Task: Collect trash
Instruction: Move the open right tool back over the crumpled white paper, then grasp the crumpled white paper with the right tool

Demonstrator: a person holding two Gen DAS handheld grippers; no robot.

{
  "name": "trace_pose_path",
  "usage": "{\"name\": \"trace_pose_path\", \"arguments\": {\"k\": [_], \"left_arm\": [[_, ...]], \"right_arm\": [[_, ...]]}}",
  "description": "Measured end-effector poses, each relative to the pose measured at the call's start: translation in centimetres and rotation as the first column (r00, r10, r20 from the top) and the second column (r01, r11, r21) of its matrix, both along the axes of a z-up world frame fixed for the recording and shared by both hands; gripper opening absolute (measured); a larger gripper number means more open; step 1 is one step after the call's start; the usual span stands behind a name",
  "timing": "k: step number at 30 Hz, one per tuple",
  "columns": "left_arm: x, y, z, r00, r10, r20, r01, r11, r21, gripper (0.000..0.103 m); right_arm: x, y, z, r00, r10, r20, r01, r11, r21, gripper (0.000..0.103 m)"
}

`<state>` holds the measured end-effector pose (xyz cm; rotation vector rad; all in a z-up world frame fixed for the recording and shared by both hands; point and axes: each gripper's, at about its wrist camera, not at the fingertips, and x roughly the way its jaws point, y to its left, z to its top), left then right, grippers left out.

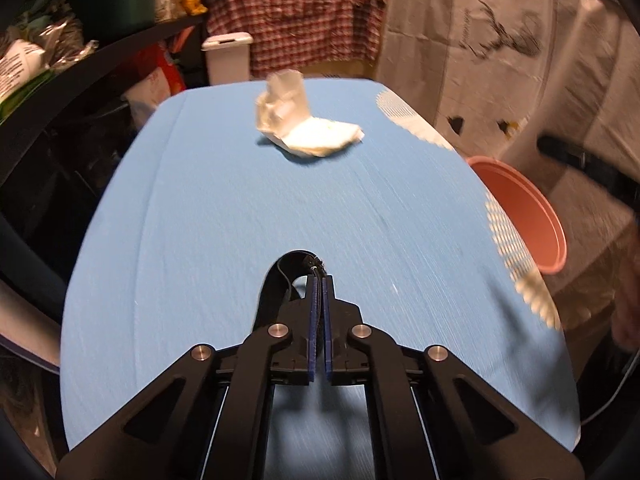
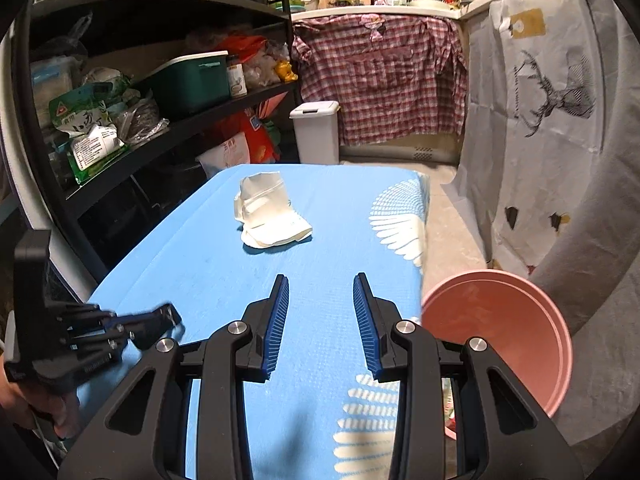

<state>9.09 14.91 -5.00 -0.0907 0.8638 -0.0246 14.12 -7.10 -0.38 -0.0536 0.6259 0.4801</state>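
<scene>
Currently the left gripper (image 1: pixel 320 280) has its blue ribbed pads pressed together on a thin black strap (image 1: pixel 276 292), which loops flat and matte against the table (image 1: pixel 180 240). Right gripper (image 2: pixel 321 284) stands with jaws apart, nothing between them, over bare cloth. Table cover is smooth light-blue fabric with a white feather-like print along its right edge. Crumpled white paper wrapper (image 2: pixel 269 211) lies near the far end, creased, one flap upright, well apart from both grippers. Open blue surface lies between tools and wrapper. Pink plastic bin (image 2: pixel 504 340), round and smooth-walled, sits just beside the table's right edge, below it. Dark shelving (image 2: pixel 160 128) crowds the left edge.
</scene>
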Motion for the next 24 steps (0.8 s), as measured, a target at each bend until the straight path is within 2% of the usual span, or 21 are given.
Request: {"name": "trace_pose_path", "arguments": {"k": [8, 13, 24], "left_arm": [[3.3, 3.6, 1.8, 0.989, 0.136, 0.056, -0.135, 0.991, -0.025, 0.003], [4.9, 4.7, 2.3, 0.979, 0.189, 0.079, -0.187, 0.982, -0.032, 0.003], [6.5, 4.5, 1.7, 0.980, 0.185, 0.077, -0.184, 0.983, -0.019, 0.003]], "right_arm": [[4.3, 2.4, -2.1, 0.997, 0.072, -0.027, -0.070, 0.996, 0.046, 0.034], [7.7, 3.2, -3.4, 0.994, 0.094, -0.063, -0.088, 0.992, 0.094, 0.032], [14.3, 5.3, -6.0, 0.975, 0.153, -0.158, -0.127, 0.978, 0.162, 0.032]]}}
